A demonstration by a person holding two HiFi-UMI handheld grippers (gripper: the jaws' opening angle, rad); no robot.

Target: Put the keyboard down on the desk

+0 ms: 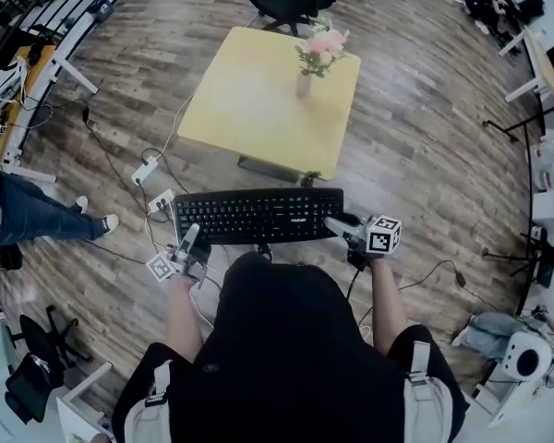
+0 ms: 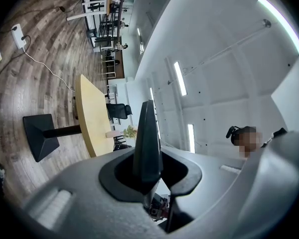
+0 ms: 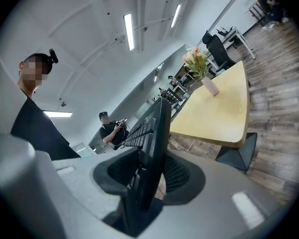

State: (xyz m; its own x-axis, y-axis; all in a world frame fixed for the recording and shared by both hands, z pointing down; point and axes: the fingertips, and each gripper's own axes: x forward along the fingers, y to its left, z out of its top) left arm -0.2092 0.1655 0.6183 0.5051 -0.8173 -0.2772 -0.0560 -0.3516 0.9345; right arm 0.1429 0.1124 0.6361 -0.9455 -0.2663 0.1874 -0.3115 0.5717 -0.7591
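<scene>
Each end of the black keyboard (image 1: 258,215) is clenched in jaws, left gripper (image 1: 190,240) and right gripper (image 1: 338,225), so it hangs level in the air short of the yellow bench (image 1: 249,109). Its white logo is too small to read; the flower vase (image 1: 304,81) beyond leaves landing room.

No legible text in any view.
- Keyboard (image 1: 258,215): small white brand mark (image 1: 298,218) right of centre, probably a logo, too small to read. Key legends show as white specks, unreadable.
- Right marker cube (image 1: 383,234) on right gripper (image 1: 338,225): black-and-white square code, no letters or digits.
- Left marker cube (image 1: 161,267) on left gripper (image 1: 190,238): same kind of code.
</scene>
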